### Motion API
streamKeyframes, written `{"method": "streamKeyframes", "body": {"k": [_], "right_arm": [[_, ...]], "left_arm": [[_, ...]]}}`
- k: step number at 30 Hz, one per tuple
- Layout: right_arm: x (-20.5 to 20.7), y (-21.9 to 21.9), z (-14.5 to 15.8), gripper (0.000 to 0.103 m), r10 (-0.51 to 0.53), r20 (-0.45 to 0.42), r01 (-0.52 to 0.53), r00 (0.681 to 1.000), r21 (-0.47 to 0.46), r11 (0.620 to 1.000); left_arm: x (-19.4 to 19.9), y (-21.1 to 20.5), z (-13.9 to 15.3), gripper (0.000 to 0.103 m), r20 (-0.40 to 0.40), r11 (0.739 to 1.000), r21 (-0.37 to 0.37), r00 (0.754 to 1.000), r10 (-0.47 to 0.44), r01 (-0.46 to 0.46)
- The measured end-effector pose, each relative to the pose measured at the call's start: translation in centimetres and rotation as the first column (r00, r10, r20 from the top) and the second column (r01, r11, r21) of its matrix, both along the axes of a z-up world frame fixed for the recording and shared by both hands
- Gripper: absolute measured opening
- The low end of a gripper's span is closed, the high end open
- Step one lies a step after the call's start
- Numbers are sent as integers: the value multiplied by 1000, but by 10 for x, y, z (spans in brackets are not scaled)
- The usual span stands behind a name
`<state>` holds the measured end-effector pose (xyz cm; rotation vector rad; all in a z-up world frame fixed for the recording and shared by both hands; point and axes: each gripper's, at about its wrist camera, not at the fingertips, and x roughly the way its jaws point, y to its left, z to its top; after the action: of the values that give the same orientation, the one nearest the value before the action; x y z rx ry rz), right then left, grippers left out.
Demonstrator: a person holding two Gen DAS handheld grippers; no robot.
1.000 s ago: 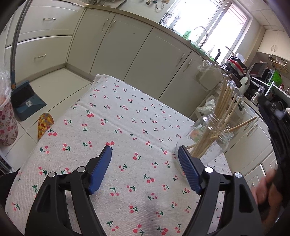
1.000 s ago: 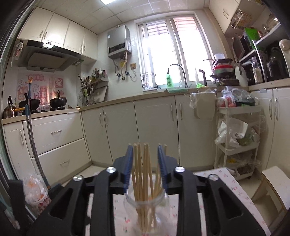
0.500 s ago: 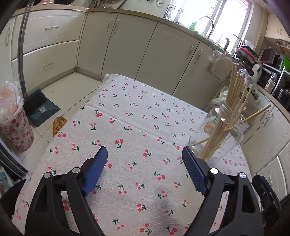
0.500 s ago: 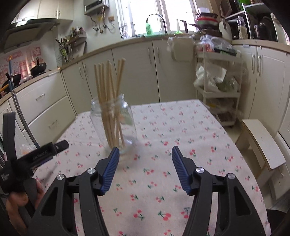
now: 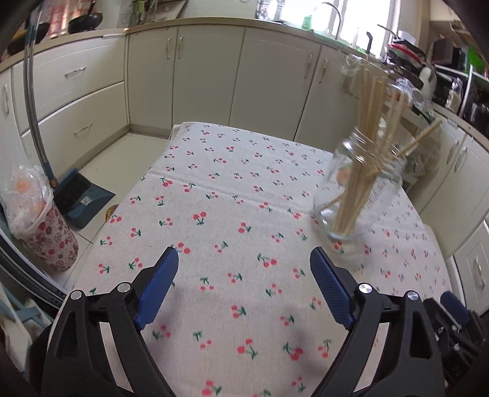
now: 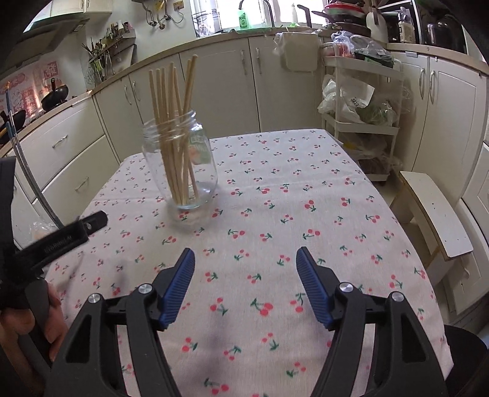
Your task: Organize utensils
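Right hand-held gripper (image 6: 245,287) backed off chopsticks (image 6: 174,134), jaws just opening, empty, left (image 5: 244,288) too, "AXE" bottle (image 6: 242,19)

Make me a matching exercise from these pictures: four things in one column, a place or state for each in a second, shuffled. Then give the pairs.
1. chopsticks
2. glass jar
3. right gripper
4. dustpan

A. on the floor beside the table
B. standing in the jar
C. jaws open, nothing between them
D. upright on the cherry-print tablecloth

Pairs: 1-B, 2-D, 3-C, 4-A
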<state>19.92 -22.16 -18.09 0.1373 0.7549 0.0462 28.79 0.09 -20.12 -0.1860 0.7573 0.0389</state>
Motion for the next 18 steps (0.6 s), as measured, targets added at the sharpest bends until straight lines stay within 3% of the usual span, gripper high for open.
{"method": "streamKeyframes", "body": {"k": [8,18], "right_arm": [[-40,0,43,73,5,22,-7,1000,60,998],[-107,10,134,91,20,68,-26,997,96,995]], "left_arm": [[-50,-9,47,91,37,998,41,998,-42,40],[-132,-8,135,95,67,994,67,994,-87,82]]}}
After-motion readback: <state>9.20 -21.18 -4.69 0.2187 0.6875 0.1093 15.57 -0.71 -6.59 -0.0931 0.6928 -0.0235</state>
